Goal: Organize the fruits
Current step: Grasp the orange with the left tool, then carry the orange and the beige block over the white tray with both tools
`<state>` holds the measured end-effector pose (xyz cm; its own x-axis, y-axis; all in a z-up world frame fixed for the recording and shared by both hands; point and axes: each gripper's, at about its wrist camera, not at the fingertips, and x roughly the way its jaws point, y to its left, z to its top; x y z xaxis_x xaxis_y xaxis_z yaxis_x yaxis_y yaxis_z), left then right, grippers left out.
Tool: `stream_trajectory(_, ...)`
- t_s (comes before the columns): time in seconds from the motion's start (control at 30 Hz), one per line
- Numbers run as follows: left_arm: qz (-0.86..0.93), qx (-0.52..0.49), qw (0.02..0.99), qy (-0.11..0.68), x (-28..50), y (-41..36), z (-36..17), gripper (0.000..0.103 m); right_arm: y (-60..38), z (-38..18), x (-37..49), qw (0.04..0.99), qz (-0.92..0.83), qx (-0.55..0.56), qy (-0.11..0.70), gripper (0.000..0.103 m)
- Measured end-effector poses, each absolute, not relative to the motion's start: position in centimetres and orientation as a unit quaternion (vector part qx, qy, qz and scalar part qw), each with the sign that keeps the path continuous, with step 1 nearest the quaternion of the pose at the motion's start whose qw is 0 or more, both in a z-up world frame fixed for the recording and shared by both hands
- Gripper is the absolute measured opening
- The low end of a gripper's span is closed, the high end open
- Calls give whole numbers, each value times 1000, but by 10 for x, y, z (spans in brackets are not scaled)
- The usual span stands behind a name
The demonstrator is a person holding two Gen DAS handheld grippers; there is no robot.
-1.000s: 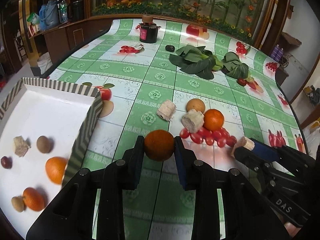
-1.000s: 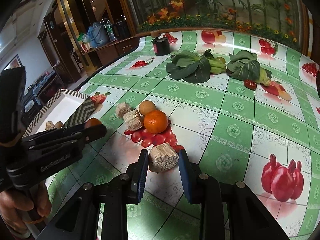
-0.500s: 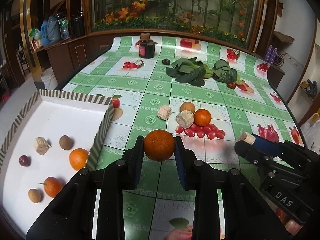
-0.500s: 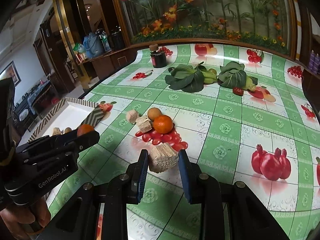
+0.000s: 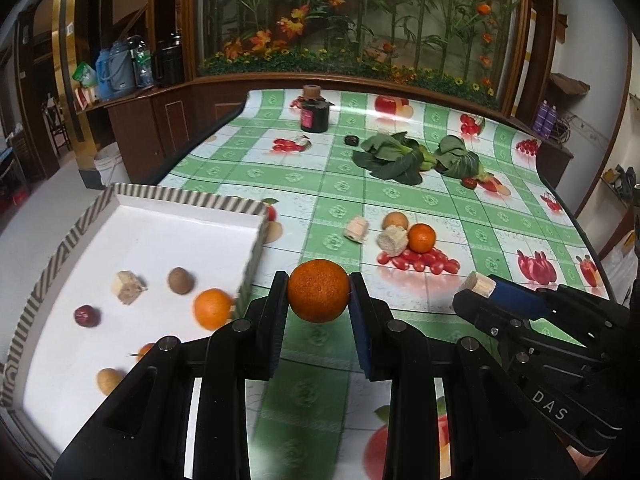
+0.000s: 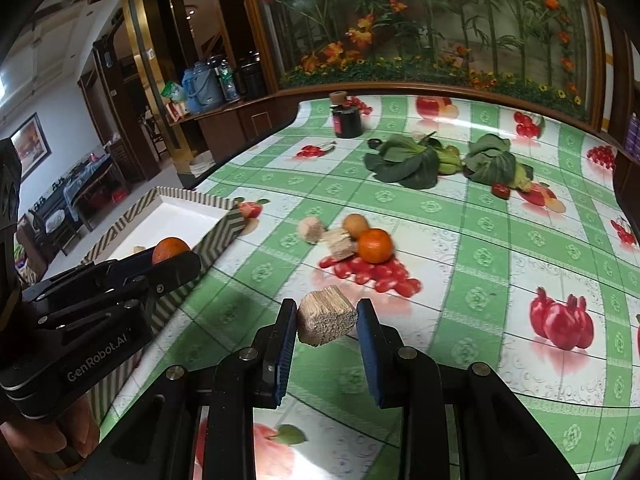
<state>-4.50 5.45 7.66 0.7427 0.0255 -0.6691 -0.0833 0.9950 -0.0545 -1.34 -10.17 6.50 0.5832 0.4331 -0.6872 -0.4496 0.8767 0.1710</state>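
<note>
My left gripper (image 5: 319, 292) is shut on an orange (image 5: 319, 290), held above the table just right of the white tray (image 5: 168, 224). The tray holds several fruits, among them an orange (image 5: 212, 308), a brown round fruit (image 5: 181, 280) and a tan chunk (image 5: 128, 287). My right gripper (image 6: 327, 316) is shut on a tan sugarcane chunk (image 6: 326, 315) and also shows in the left wrist view (image 5: 478, 284). On the table lie an orange (image 6: 374, 245), a tan round fruit (image 6: 355, 224) and two cane chunks (image 6: 339, 243).
Two bunches of leafy greens (image 5: 394, 158) lie at the back, with a dark jar (image 5: 314, 114) behind them and a red date (image 5: 469, 183) by the greens. The tablecloth has printed fruit pictures. The table's edge runs along the left and right.
Both grippers have lifted and pulled back from the fruit pile with their loads. The left gripper has shifted toward the tray, which now shows more fully.
</note>
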Motion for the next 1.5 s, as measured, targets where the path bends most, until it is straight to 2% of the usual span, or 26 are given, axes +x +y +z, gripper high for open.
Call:
stream_trajectory(1.13, 106, -71, 930, 343, -79, 153, 86, 29, 5, 74, -25, 864, 324, -74, 378, 30)
stream_trajectory(1.5, 161, -93, 917, 352, -93, 220, 79, 29, 51, 74, -19, 848, 357, -104, 378, 30)
